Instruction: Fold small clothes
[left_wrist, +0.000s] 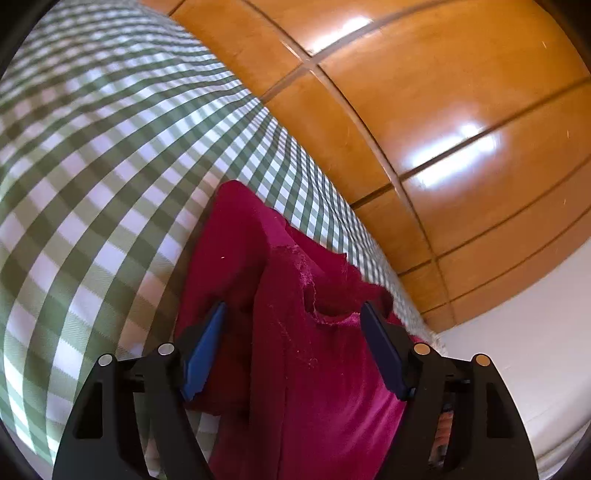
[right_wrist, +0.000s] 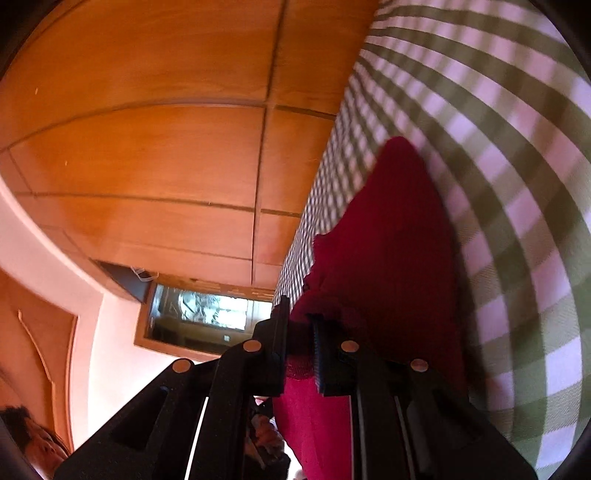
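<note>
A small crimson garment (left_wrist: 295, 314) lies on the green-and-white checked cloth (left_wrist: 92, 166), partly folded, with a frayed edge near its middle. My left gripper (left_wrist: 293, 314) is open, its blue-padded fingers (left_wrist: 207, 350) spread on either side of the garment, low over it. In the right wrist view the same crimson garment (right_wrist: 388, 240) lies on the checked cloth (right_wrist: 517, 221). My right gripper (right_wrist: 300, 325) is shut on an edge of the garment, which bunches between its fingers and hangs below them.
Wooden wardrobe panels (left_wrist: 424, 92) rise beyond the cloth's edge, also in the right wrist view (right_wrist: 147, 147). A white wall (left_wrist: 535, 350) lies at lower right. A mirror or window frame (right_wrist: 207, 317) and a person's face (right_wrist: 37, 439) show at lower left.
</note>
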